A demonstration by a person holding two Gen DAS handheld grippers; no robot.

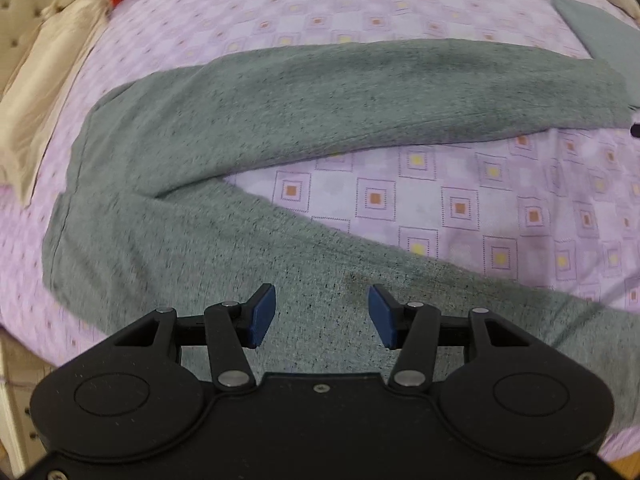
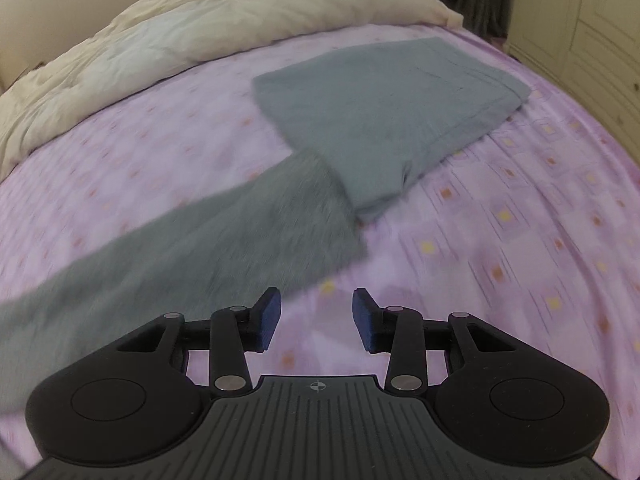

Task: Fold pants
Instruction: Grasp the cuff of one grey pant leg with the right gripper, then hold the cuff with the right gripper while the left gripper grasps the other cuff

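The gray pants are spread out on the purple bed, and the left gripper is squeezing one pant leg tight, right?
Not quite. The gray pants do lie spread on the purple bed, but the left gripper isn't squeezing anything: the left wrist view shows its jaws open above the leg, with a gap between the pads.

Bed sheet (image 2: pixel 520 240): lilac, printed squares, covers the whole foreground. Cream duvet (image 2: pixel 200 28) bunched from 9 to 12 o'clock. Cream panelled cupboard (image 2: pixel 592 32) at 2 o'clock. Tufted beige headboard (image 1: pixel 20 12) at 10 o'clock, left view.
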